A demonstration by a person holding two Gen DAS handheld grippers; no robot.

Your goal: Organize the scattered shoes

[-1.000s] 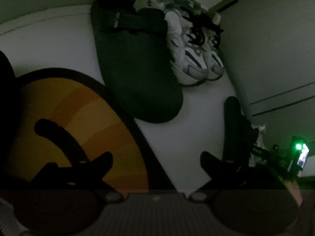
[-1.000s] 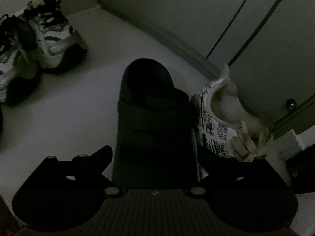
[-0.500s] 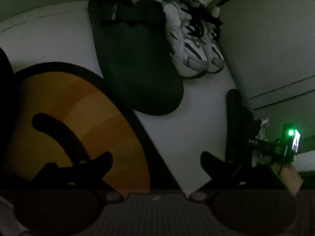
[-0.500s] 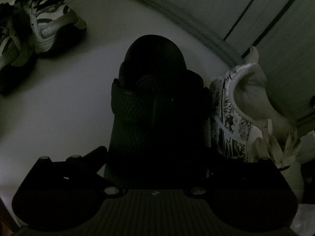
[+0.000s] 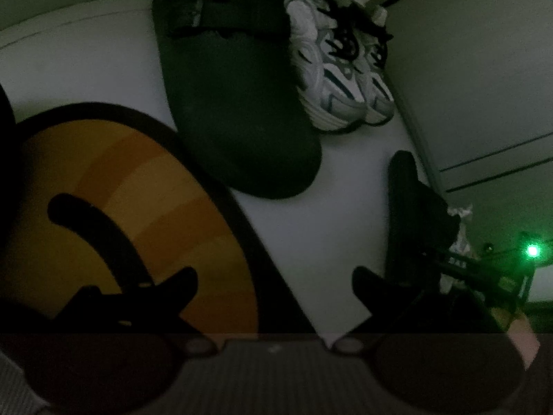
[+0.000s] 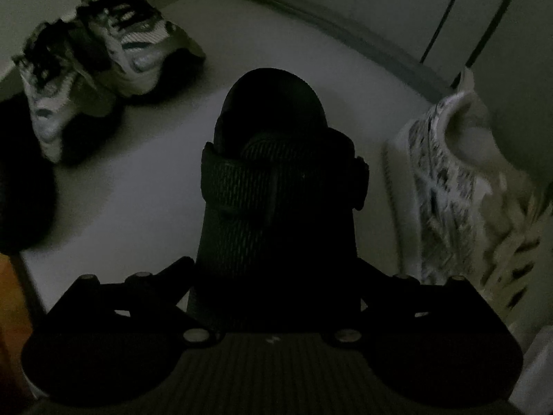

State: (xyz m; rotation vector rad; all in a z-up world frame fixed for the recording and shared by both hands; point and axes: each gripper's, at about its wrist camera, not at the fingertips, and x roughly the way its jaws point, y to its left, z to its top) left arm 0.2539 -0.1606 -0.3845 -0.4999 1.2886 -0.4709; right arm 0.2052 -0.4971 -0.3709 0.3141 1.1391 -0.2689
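The scene is very dim. In the right wrist view a black mesh-strap slide sandal (image 6: 276,186) lies between the wide-open fingers of my right gripper (image 6: 274,269), its near end hidden under the gripper body. A white printed sneaker (image 6: 446,180) stands right of it. A pair of white-and-grey trainers (image 6: 103,58) sits at the far left. In the left wrist view my left gripper (image 5: 274,283) is open and empty above the floor. The second black slide (image 5: 238,103) lies ahead beside the trainers (image 5: 342,79). The first sandal (image 5: 411,207) and my right gripper (image 5: 484,269) show at the right.
An orange round rug (image 5: 131,214) with a dark border and dark smile mark lies at the left. Closet doors (image 6: 397,10) and a baseboard line the far side. The pale floor (image 5: 328,228) runs between the shoes.
My right gripper has moved forward and down over the black sandal, which now fills the gap between its fingers. The left gripper has shifted slightly.
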